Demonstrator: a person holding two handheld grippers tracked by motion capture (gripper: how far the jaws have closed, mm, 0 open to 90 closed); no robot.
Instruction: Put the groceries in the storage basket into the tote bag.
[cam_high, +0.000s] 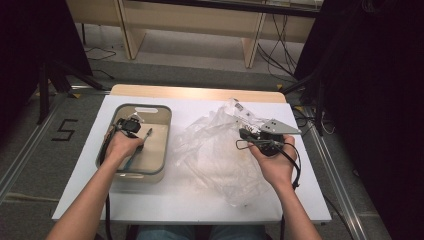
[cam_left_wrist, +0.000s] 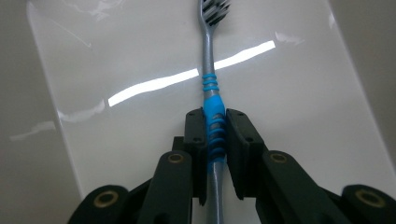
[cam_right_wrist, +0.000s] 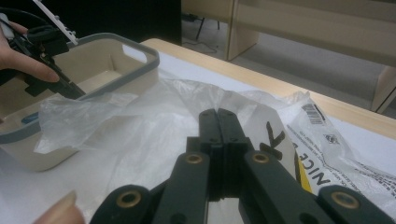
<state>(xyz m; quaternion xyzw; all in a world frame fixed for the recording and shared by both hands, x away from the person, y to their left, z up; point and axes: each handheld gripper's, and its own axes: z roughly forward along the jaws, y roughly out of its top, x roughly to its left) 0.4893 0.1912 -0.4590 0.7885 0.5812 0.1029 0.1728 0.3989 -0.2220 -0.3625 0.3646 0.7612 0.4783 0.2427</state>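
At the bottom of the high view, our two forearms enter the frame and rise toward the white table (cam_high: 200, 205). Left of centre, the left gripper (cam_high: 142, 140) reaches into the beige bin (cam_high: 145, 172), which has a grey rim and stands on the left half of the table. In the left gripper view, the two black jaws rise from the bottom edge and pinch the toothbrush (cam_left_wrist: 214, 121) at the blue ribbed grip of its grey handle; both pads press against the handle on either side. The handle continues up the middle of that frame and the bristle head lies at the top edge, over the pale floor of the bin. In the high view the toothbrush (cam_high: 140, 147) lies slanted inside the bin, head toward the upper right. Right of centre in the high view, the right gripper (cam_high: 245, 134) rests on the crumpled clear plastic bag (cam_high: 215, 155), which covers the middle and right of the table. In the right gripper view the jaws stand pressed together at the centre of the frame, pad against pad; whether bag film is caught between them we cannot tell. Beyond them the bag (cam_right_wrist: 140, 126) spreads leftward to the bin (cam_right_wrist: 116, 70) in the upper left, where the left gripper (cam_right_wrist: 70, 91) dips inside.
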